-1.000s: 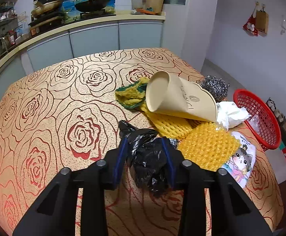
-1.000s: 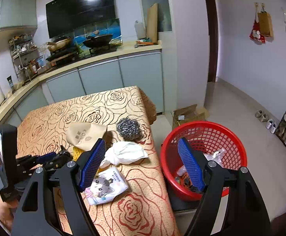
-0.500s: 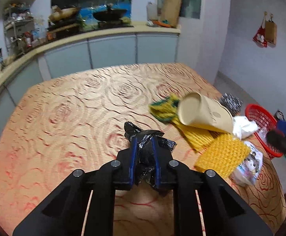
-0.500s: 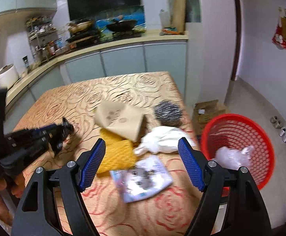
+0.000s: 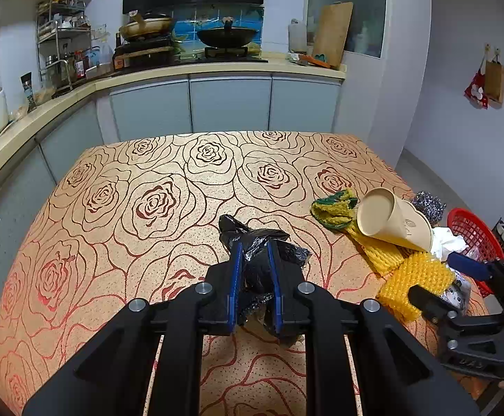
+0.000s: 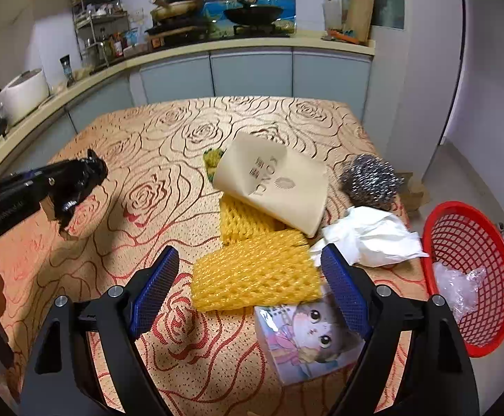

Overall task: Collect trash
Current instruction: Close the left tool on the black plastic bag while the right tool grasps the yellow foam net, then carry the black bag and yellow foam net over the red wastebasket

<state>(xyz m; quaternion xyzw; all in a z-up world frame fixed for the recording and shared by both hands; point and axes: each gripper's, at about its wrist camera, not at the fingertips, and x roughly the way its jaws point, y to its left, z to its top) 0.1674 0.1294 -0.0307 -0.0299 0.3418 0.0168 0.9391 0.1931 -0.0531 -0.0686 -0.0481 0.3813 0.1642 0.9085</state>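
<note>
My left gripper (image 5: 253, 260) is shut on a crumpled black plastic bag (image 5: 262, 242) and holds it above the rose-patterned table (image 5: 147, 208); it shows at the left of the right wrist view (image 6: 78, 180). My right gripper (image 6: 248, 277) is open and empty, hovering over a yellow foam net (image 6: 255, 277). A tan paper cup (image 6: 272, 187) lies on its side on a second yellow net (image 6: 241, 222). A white crumpled tissue (image 6: 369, 235), a steel scourer (image 6: 369, 180) and a cartoon packet (image 6: 307, 336) lie near the right edge. A red basket (image 6: 467, 277) stands beside the table.
A green-yellow knitted cloth (image 5: 335, 208) lies behind the cup. The basket holds clear plastic (image 6: 460, 284). A kitchen counter (image 5: 217, 69) with pans runs along the back. A cardboard box (image 6: 415, 187) sits on the floor past the table's right edge.
My left gripper closed on the black bag and lifted it off the table. My right gripper swung left from over the basket to above the yellow net.
</note>
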